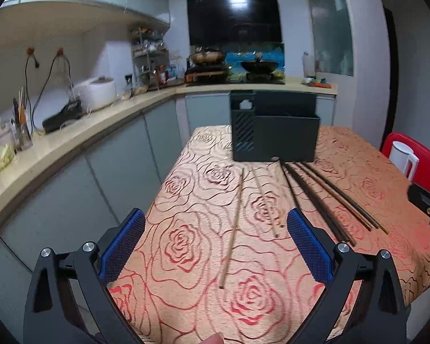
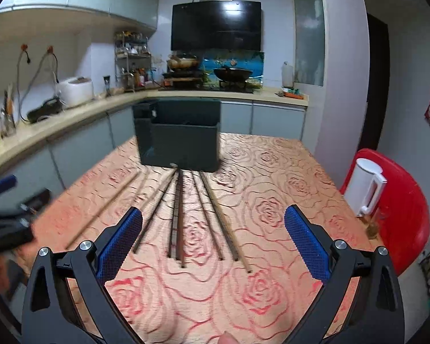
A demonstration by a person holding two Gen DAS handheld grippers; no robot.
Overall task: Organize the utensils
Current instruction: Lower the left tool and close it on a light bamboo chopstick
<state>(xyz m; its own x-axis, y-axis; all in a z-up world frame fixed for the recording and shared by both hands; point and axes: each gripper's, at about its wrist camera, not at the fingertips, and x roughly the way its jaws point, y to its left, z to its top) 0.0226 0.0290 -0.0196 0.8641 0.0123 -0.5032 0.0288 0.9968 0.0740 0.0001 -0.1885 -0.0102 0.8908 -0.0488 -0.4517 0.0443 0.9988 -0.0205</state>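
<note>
Dark chopsticks (image 2: 180, 215) on tablecloth (image 2: 272, 200) | holder (image 2: 180, 143) behind | left tongs (image 1: 215, 243) spread | right tongs (image 2: 213, 243) spread

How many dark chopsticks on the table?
6 dark chopsticks, fanned on the tablecloth before the holder: one left, two centre, three right. Blur could hide another.

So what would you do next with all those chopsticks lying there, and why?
Probably lower the left gripper onto the light chopstick lying between its open jaws. Both grippers are empty, every chopstick lies on the tablecloth, and the dark holder stands just beyond.
</note>
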